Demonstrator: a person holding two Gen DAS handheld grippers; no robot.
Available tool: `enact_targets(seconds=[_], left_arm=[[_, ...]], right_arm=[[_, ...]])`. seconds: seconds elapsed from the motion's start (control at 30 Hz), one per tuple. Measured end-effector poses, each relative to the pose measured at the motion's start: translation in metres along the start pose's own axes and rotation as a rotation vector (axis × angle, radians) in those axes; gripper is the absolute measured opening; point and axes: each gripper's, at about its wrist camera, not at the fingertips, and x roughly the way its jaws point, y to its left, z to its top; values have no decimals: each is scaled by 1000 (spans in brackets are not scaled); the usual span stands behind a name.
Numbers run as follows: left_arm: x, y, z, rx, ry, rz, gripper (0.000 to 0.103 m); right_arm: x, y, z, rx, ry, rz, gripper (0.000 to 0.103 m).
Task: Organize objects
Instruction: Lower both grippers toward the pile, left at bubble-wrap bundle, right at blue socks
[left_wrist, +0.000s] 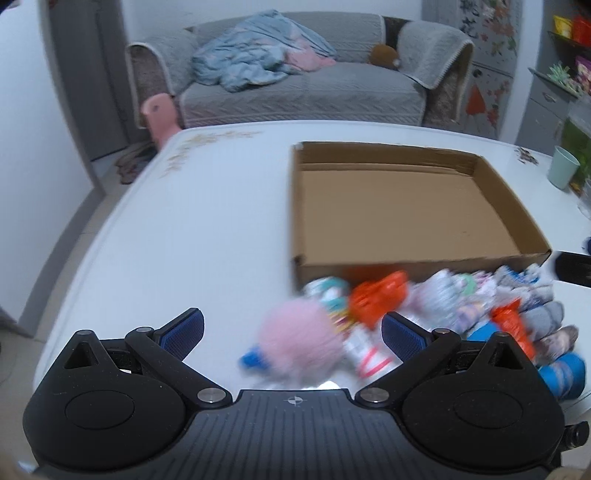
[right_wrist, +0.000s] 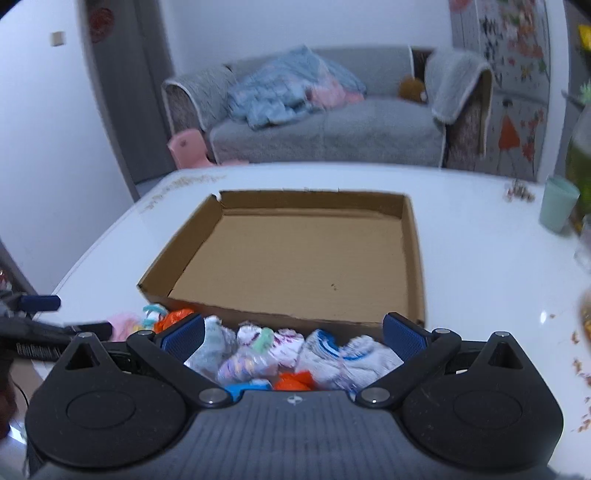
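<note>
Left claw (left_wrist: 291, 332) spread wide, nothing held, hovering low over the glossy white bench (left_wrist: 192, 236). Right claw (right_wrist: 293, 338) likewise fully parted and empty. Just ahead of both claws, a heap of small soft goods lies against the near wall of the shallow brown cardboard box (right_wrist: 295, 258), whose floor is bare. Between the left claw's fingers and slightly forward: a fluffy pink pompom-like toy (left_wrist: 299, 332); ahead and to the right of it, a crinkly orange plastic packet (left_wrist: 376, 295). Between the right claw's fingers: rolled white-and-grey socks (right_wrist: 321, 354), some with blue stripes. Motion blur hides finer detail. Judgement: everything here looks light, soft and compressible, nothing fragile. The socks should take a squeeze across the middle of the roll; the pompom likewise through its bulk; the packet may slip, so pinch a bunched fold.
</note>
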Motion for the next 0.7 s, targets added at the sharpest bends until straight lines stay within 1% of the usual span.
enact_targets(seconds=[0.1, 0.13, 0.2, 0.27, 0.33, 0.37, 0.5, 0.63, 0.7], left_arm=[[-7, 17, -23, -23, -2, 16, 103], [-7, 21, -30, -27, 3, 23, 103], [-6, 29, -44, -44, 18, 28, 103], [-1, 32, -52, -69, 41, -3, 103], [3, 31, -55, -87, 50, -38, 103], [7, 29, -55, -87, 56, -44, 103], [19, 25, -58, -76, 77, -24, 103], [25, 32, -63, -74, 86, -7, 103], [27, 38, -66, -79, 87, -15, 103]], right_arm=[[-21, 0, -31, -40, -55, 19, 103], [-25, 0, -45, -55, -54, 27, 103], [-29, 1, -64, -89, -39, 5, 103], [-29, 2, -77, -112, -34, -27, 103], [-24, -1, -85, -110, -9, -38, 103], [-21, -3, -87, -106, 4, -41, 103], [-6, -5, -96, -99, 46, -62, 102], [0, -5, -102, -81, 59, -42, 102], [2, -2, -104, -92, 66, -27, 102]])
